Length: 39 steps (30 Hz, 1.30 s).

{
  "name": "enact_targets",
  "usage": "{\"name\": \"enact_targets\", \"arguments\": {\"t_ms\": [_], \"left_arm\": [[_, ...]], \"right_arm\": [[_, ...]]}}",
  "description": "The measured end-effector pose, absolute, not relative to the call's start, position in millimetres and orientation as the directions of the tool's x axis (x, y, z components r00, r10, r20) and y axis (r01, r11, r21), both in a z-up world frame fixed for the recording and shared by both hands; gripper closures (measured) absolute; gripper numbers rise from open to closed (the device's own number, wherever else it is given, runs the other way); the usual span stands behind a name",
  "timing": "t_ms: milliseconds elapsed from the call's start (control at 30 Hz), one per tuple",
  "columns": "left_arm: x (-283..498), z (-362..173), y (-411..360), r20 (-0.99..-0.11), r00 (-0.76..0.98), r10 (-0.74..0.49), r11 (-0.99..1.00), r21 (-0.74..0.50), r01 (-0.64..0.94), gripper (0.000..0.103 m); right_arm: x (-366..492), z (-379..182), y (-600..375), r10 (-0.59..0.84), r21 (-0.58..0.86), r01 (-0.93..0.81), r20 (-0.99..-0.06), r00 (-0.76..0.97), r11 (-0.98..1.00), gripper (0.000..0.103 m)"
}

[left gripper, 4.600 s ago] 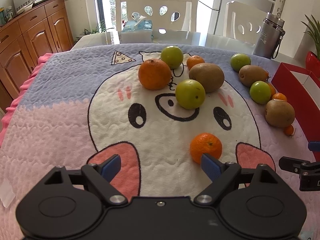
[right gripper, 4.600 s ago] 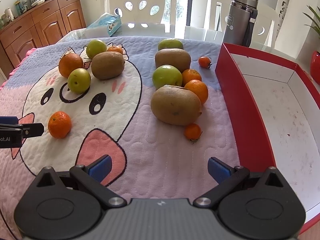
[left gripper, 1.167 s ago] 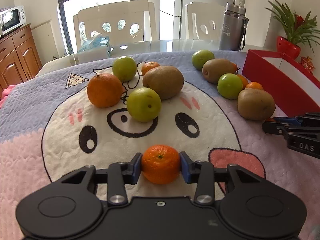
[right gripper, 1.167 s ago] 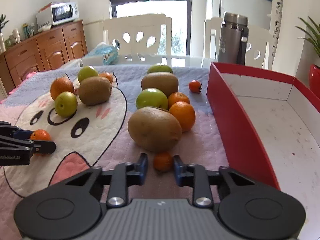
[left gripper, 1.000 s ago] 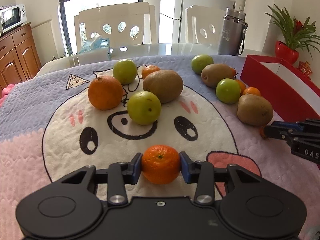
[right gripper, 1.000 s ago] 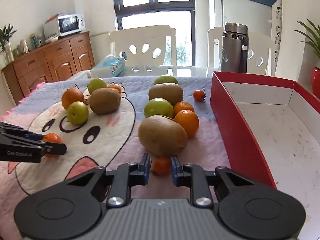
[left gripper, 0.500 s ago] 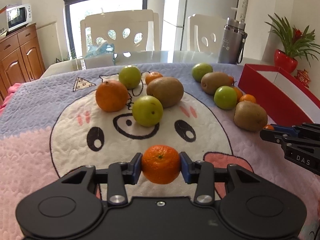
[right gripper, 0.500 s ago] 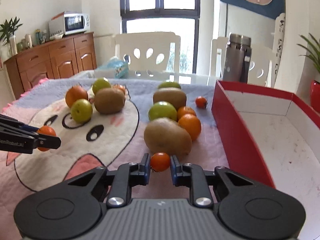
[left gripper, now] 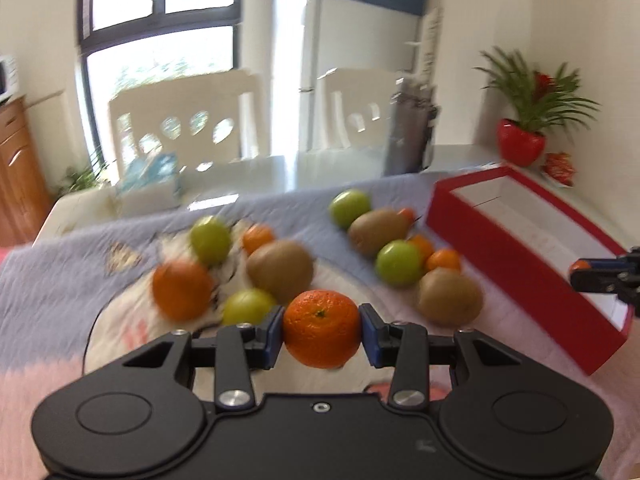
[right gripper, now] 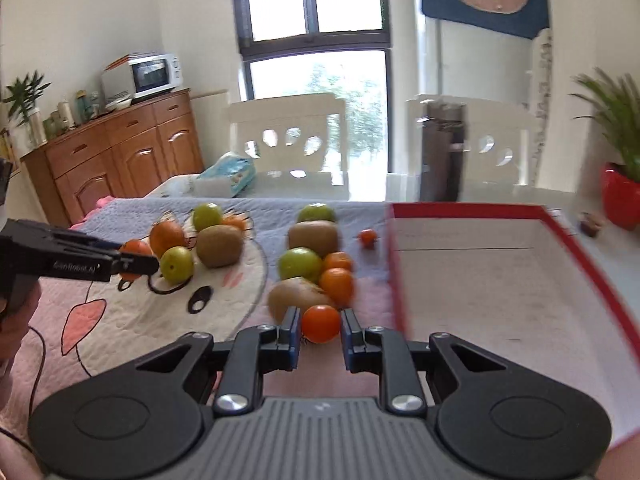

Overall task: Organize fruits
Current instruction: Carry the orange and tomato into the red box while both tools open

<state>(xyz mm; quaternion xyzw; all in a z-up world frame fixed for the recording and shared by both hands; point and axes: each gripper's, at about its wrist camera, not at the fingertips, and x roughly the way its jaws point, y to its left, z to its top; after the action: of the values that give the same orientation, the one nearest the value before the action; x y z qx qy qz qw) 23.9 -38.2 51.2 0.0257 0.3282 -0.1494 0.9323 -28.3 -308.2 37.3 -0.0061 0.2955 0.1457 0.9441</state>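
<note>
Red cardboard, the box [right gripper: 472, 280] sits along the right edge of the surface [right gripper: 120, 320], open side up. Beside its left wall lies a cluster of kiwis [right gripper: 298, 298], green fruits [right gripper: 300, 264] and oranges [right gripper: 337, 281]; a second cluster [left gripper: 240, 268], blurred, lies toward the far left. The left tongs [left gripper: 322, 334] pinch a mandarin [left gripper: 321, 334], seemingly lifted above the surface. The right tongs [right gripper: 320, 330] pinch a small red-orange fruit [right gripper: 320, 324], perhaps a cherry tomato, near the box's near-left corner.
</note>
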Motion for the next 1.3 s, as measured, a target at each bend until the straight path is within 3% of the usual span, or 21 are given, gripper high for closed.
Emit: {"name": "enact_targets", "arguments": {"t_ms": [100,200,400,700,900,933,967,1000,1033,1067,1300], "left_arm": [[38.1,64.0,-56.8,-0.612,0.724,-0.318,0.929,-0.049,0.367,0.055],[53.7,80.2,-83.9,-0.600,0.705,-0.377,0.893,-0.033,0.450,0.055],[90.5,94.7,-153.4,-0.603,0.631,-0.489,0.821,-0.073,0.566,0.055],[151.0,63.0,-257.8,-0.704,0.358,-0.614,0.716,-0.304,0.629,0.055],[168.1,25.8,-299.0,-0.763,0.276,-0.584,0.716,-0.325,0.618,0.054],[168.3,24.1,-300.1,-0.766,0.273,-0.582,0.718,-0.327,0.615,0.054],[169.3,23.5,-300.9,-0.765,0.277,-0.581,0.723,-0.329,0.608,0.050],[169.7,23.4,-300.3,-0.762,0.282,-0.582,0.728,-0.334,0.599,0.031],[169.5,23.8,-300.2,-0.759,0.287,-0.585,0.730,-0.339,0.594,0.019],[170.0,23.5,-299.1,-0.753,0.294,-0.589,0.730,-0.340,0.593,0.020],[179.4,38.0,-283.3,-0.754,0.325,-0.570,0.757,-0.329,0.565,0.020]], "right_arm": [[-35.2,57.7,-328.0,0.254,0.100,-0.240,-0.565,0.785,0.965,0.081],[-35.2,73.2,-344.4,0.182,0.021,-0.214,-0.615,0.768,0.977,0.081],[-4.2,53.9,-374.4,0.068,-0.092,-0.193,-0.722,0.688,0.977,0.081],[32.7,-4.8,-409.4,0.134,0.018,-0.198,-0.796,0.590,0.980,0.081],[36.6,-7.8,-425.3,0.155,0.080,-0.153,-0.797,0.584,0.985,0.079],[37.3,-8.6,-427.0,0.149,0.078,-0.145,-0.798,0.584,0.986,0.073],[38.1,-8.9,-428.8,0.141,0.075,-0.136,-0.799,0.585,0.988,0.059],[38.7,-9.3,-431.1,0.132,0.075,-0.121,-0.799,0.586,0.990,0.050],[39.4,-9.4,-433.0,0.127,0.078,-0.109,-0.800,0.586,0.991,0.031],[39.6,-9.5,-434.8,0.123,0.079,-0.100,-0.801,0.586,0.992,0.022],[36.7,2.1,-437.1,0.116,0.089,-0.074,-0.782,0.613,0.993,0.020]]}}
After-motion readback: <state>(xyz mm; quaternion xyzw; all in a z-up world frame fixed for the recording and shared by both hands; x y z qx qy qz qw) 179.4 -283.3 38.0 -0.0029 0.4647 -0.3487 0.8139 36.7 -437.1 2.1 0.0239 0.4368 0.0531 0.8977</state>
